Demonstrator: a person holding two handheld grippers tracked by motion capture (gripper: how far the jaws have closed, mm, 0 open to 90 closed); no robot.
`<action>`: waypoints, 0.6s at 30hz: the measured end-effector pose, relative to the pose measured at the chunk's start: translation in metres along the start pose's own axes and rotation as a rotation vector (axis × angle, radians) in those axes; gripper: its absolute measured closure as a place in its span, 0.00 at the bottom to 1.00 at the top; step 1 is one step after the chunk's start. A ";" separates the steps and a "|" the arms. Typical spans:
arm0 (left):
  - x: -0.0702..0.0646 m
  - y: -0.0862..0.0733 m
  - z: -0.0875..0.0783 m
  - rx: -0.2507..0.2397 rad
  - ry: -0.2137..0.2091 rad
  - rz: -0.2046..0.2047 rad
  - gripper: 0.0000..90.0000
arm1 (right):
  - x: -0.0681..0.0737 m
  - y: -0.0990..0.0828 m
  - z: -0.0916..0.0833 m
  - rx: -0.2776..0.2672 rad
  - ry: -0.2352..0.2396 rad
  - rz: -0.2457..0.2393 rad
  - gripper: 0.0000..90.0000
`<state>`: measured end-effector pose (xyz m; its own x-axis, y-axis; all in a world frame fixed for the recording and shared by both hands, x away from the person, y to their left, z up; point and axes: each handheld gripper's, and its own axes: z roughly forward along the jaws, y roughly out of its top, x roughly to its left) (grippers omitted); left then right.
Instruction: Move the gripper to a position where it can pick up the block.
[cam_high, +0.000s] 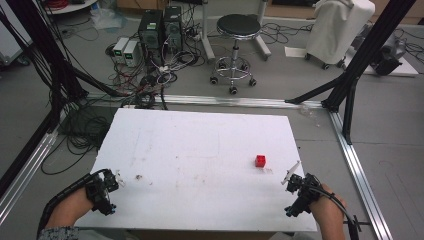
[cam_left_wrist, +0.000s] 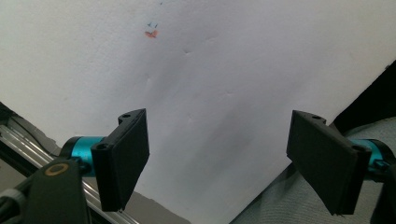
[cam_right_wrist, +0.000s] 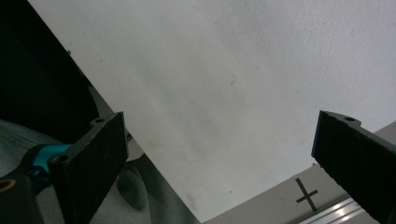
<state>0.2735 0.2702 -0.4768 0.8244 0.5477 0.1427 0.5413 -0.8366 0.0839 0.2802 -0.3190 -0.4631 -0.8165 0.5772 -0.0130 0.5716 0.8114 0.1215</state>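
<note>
1. The white tabletop lay mostly bare, with wide open surface between the two grippers.
2. A small red block sat right of centre, well in from the right edge and nearer the front than the back.
3. The left gripper hovered at the tabletop's front-left corner, jaws spread wide and holding nothing; its own view showed the gripper straddling the front edge.
4. The right gripper sat near the front-right corner, close to the block but apart from it, jaws wide apart and empty; in its view the gripper hung above the tabletop's corner.
5. A black stool and tangled cables stood on the floor beyond the far edge.
</note>
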 end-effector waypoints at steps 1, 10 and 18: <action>0.000 -0.001 0.000 -0.003 0.001 0.000 0.24 | 0.000 0.000 0.000 -0.003 0.010 -0.001 0.03; 0.001 -0.003 -0.003 -0.013 0.007 -0.008 0.24 | 0.004 0.003 -0.004 -0.041 0.004 -0.009 0.03; 0.001 -0.004 -0.005 -0.020 0.004 -0.010 0.24 | 0.011 0.009 -0.007 -0.068 0.008 -0.018 0.03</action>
<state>0.2716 0.2737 -0.4725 0.8184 0.5557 0.1460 0.5458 -0.8313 0.1048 0.2759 -0.3062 -0.4554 -0.8274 0.5615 -0.0077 0.5503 0.8134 0.1885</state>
